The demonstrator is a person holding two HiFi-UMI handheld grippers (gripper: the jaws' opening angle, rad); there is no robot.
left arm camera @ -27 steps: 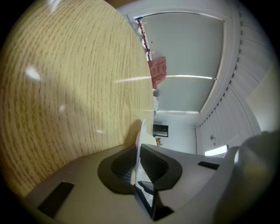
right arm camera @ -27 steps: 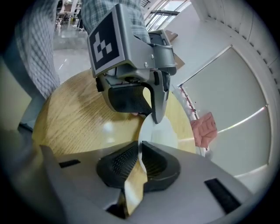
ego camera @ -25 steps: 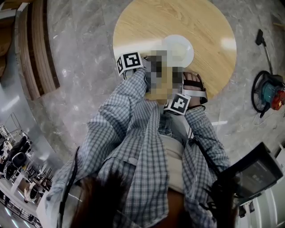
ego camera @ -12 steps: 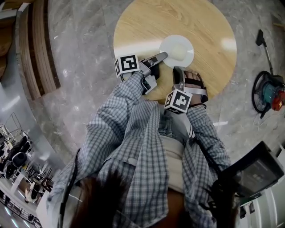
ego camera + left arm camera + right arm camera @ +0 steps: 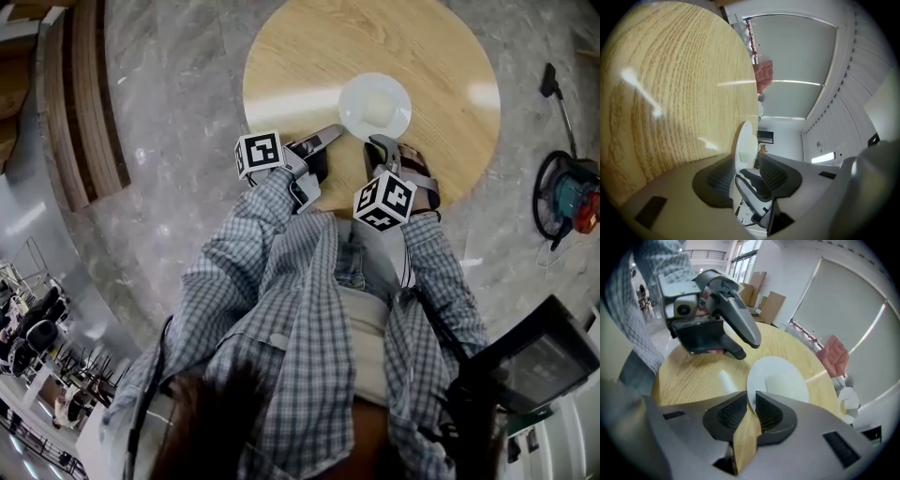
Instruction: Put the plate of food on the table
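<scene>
White plate point(image 5: 375, 106) resting on the round wooden table point(image 5: 309, 56), one gripper at each side of its near rim.
Left of centre in the head view, left gripper point(image 5: 330, 139) reaching from a checked sleeve point(image 5: 253, 234), jaws spread wide and gripping nothing; in the left gripper view, plate rim seen edge-on in the gap, clear of both pads. At centre, plate lying flat toward the table's near edge, with a pale patch in its middle. Just right of centre, right gripper point(image 5: 378, 142) with jaws drawn almost together, only a thin slit between them, holding nothing, tips at the plate's near rim. Far right, teal and red canister vacuum point(image 5: 567, 195) on the marble floor point(image 5: 169, 122).
</scene>
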